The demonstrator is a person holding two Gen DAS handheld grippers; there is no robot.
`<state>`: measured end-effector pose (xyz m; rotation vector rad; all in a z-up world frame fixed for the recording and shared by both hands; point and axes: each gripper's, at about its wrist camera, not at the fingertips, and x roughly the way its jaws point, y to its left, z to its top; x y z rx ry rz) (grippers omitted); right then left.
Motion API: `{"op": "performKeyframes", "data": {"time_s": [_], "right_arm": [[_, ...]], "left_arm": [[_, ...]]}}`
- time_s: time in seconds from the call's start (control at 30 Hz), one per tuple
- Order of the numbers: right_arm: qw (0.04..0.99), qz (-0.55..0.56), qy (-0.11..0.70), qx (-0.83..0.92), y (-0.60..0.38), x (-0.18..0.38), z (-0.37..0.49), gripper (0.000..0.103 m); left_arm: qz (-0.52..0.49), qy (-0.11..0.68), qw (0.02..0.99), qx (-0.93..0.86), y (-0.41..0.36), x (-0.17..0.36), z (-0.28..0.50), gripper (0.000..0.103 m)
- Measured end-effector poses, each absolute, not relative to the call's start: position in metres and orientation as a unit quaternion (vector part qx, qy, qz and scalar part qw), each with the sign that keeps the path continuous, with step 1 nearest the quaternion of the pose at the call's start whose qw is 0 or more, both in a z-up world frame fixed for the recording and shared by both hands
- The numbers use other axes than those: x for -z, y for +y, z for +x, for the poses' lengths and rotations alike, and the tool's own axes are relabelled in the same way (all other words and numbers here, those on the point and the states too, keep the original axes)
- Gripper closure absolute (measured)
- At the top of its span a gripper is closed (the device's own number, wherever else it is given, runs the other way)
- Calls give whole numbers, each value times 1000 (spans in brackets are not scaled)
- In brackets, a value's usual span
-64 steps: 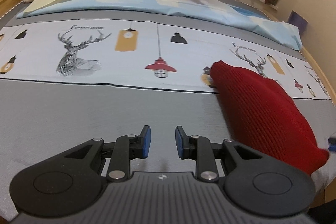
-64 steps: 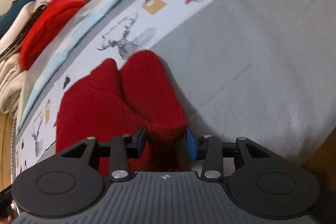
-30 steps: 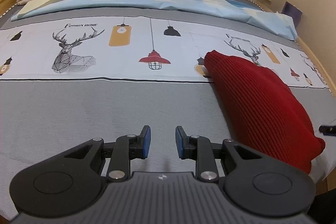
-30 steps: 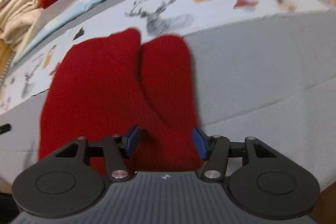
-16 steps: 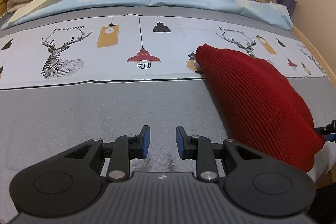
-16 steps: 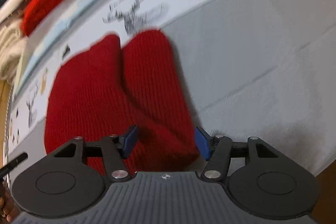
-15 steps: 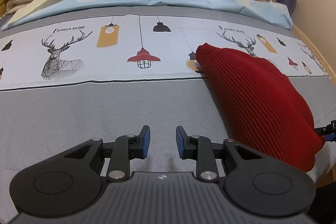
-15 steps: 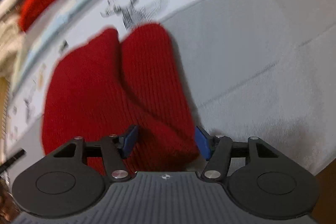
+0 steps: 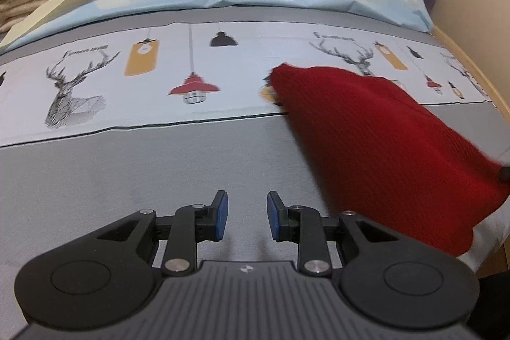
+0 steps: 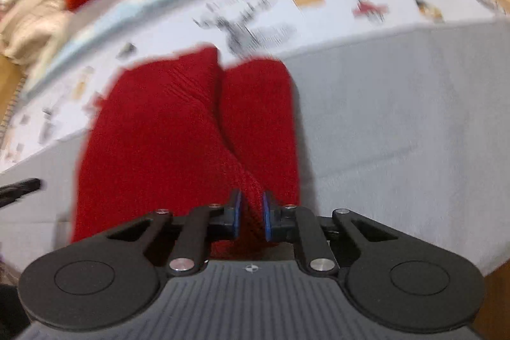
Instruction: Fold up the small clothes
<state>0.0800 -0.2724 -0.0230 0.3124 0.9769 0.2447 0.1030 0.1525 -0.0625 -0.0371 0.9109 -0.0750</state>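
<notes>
The right gripper (image 10: 251, 211) is pinching a raised fold of the red knitted garment (image 10: 191, 129) between its blue pads, with the rest of the knit lying stretched toward twelve o'clock over the grey bedsheet (image 10: 398, 123) and its printed deer-and-lamp band. The left gripper (image 9: 244, 214) is hovering over bare grey bedsheet (image 9: 127, 174) with its fingers spread and gripping nothing, while the red knitted garment (image 9: 376, 133) is lying at its two o'clock, near but apart from the tips
</notes>
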Motion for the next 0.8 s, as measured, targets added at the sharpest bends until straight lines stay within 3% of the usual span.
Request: {"op": "performKeyframes", "data": {"time_s": [0.2,0.4,0.53,0.57,0.67,0.8], "right_arm": [[858,203,376,-283,-282,-21,41,91],[826,29,526,-202,-262,39,52,90],[831,27,518,-204,-256,41,58,87],[839,38,502,-206,-254,33,59,86],[852,115,463,-215,-266,23,64,61],[855,203,433,-201,-273,26,82,59]], "left_arm": [[-44,387,917,83,135,46,101,73],[-25,406,894,188,101,52,102,68],[44,446,860,244,69,74,99,66],[74,465,849,241,62,86,100,61],[136,504,823,224,52,113,102,53],[96,504,828,228,63,106,106,53]]}}
